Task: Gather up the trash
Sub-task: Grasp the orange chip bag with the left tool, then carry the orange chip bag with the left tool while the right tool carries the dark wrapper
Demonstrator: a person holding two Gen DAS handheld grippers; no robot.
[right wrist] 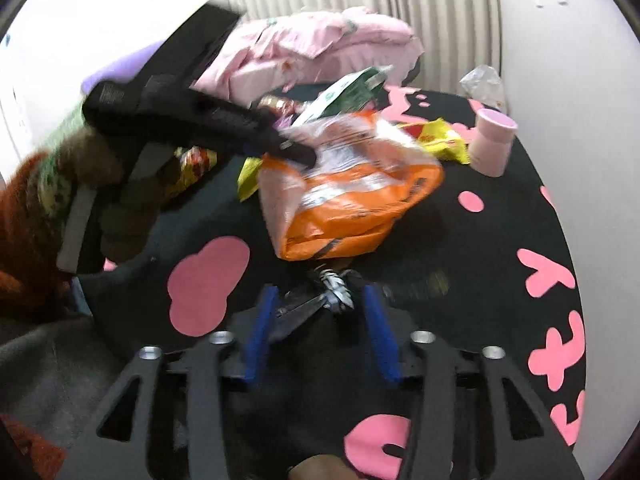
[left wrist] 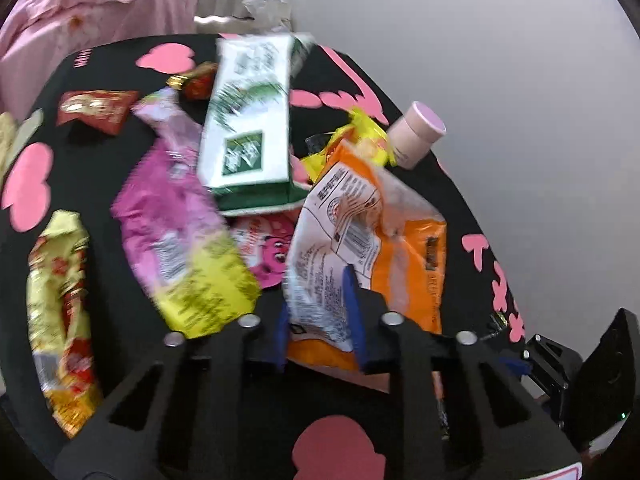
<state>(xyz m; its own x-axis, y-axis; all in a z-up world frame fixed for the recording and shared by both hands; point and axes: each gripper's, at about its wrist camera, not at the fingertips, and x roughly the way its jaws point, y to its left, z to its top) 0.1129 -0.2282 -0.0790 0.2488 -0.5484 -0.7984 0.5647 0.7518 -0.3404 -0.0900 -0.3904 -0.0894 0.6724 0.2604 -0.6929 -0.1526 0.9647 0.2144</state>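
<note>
An orange snack bag lies on the black round table, and my left gripper is shut on its near white-printed end. In the right wrist view that same gripper reaches in from the upper left, its tip on the orange bag. My right gripper is open, low over the table. A small crumpled silver and black wrapper lies between its blue fingers, apart from both pads.
More trash covers the table: a green and white packet, a pink and yellow bag, a yellow and red wrapper, a red packet. A pink cup stands near the far right edge. Pink cloth lies behind.
</note>
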